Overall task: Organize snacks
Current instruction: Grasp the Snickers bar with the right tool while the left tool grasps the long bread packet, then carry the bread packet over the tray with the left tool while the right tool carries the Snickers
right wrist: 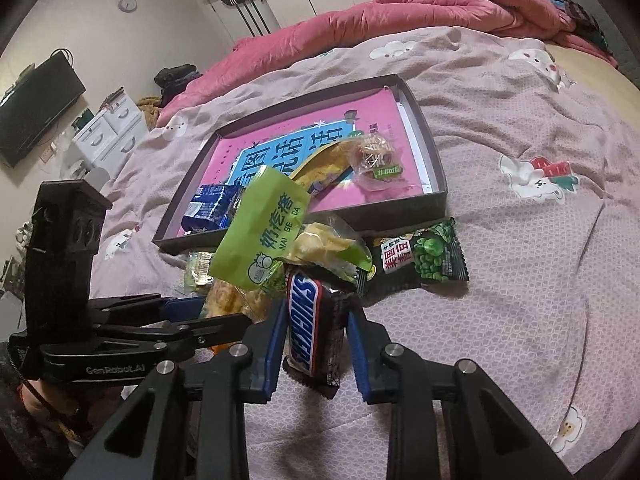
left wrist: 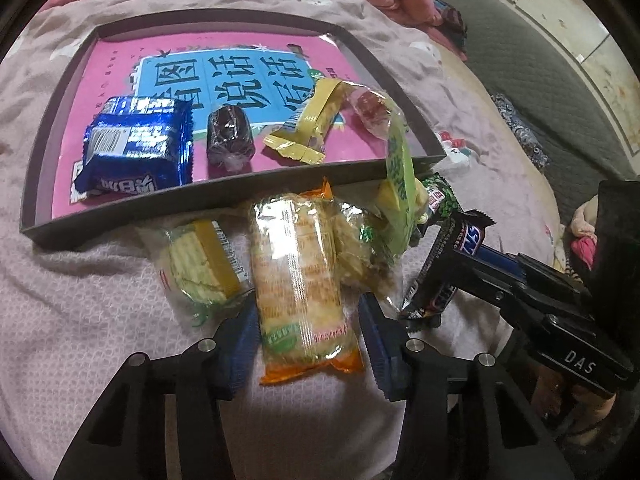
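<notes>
A dark tray with a pink book inside lies on the bed; it holds a blue biscuit pack, a dark candy, a yellow wrapper and a red sweet. In front lies a pile of snacks. My left gripper stands open around an orange-edged cracker pack. My right gripper is shut on a Snickers bar, also in the left wrist view. A green milk-candy bag and a green pea pack lie beside it.
The tray sits mid-bed on a mauve patterned sheet. A pink duvet is bunched at the far side. A clear-wrapped wafer lies left of the cracker pack. A TV and white drawers stand beyond the bed.
</notes>
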Demonstrator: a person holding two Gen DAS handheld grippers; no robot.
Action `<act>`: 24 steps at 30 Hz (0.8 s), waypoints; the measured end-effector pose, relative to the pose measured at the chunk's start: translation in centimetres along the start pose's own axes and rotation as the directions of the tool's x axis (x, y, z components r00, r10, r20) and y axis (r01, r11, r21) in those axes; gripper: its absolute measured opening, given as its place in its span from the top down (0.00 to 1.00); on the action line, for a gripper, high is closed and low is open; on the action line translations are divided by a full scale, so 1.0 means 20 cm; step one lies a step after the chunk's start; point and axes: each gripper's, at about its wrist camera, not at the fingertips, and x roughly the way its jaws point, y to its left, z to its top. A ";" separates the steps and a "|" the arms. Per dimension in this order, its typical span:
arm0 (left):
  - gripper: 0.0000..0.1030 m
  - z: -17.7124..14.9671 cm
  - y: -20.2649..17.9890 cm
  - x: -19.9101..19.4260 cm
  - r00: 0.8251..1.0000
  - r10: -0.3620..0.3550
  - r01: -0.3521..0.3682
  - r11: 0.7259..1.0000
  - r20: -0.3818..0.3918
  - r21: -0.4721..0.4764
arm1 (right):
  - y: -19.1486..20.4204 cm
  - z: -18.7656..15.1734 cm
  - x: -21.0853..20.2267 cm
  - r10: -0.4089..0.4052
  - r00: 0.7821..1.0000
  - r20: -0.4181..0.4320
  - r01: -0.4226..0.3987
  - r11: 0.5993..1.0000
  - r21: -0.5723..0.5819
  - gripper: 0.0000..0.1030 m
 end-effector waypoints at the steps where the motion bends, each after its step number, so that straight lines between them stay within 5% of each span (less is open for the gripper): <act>1: 0.52 0.01 0.00 0.01 1.000 0.006 -0.006 1.000 -0.001 0.004 | 0.00 0.00 0.00 0.001 1.000 0.001 -0.001 1.000 -0.001 0.71; 5: 0.54 0.02 -0.01 0.03 1.000 0.024 -0.024 0.999 -0.004 0.020 | 0.01 0.00 -0.01 -0.004 1.000 0.010 0.005 1.000 -0.017 0.72; 6: 0.63 0.03 -0.02 0.03 0.999 0.038 -0.038 0.999 -0.004 0.027 | 0.01 0.00 -0.01 -0.005 1.000 0.015 0.006 1.000 -0.019 0.72; 24: 0.64 -0.02 -0.01 -0.12 0.997 0.033 -0.035 0.999 0.063 0.025 | 0.02 0.03 -0.10 -0.011 0.995 0.100 0.014 1.000 -0.026 0.72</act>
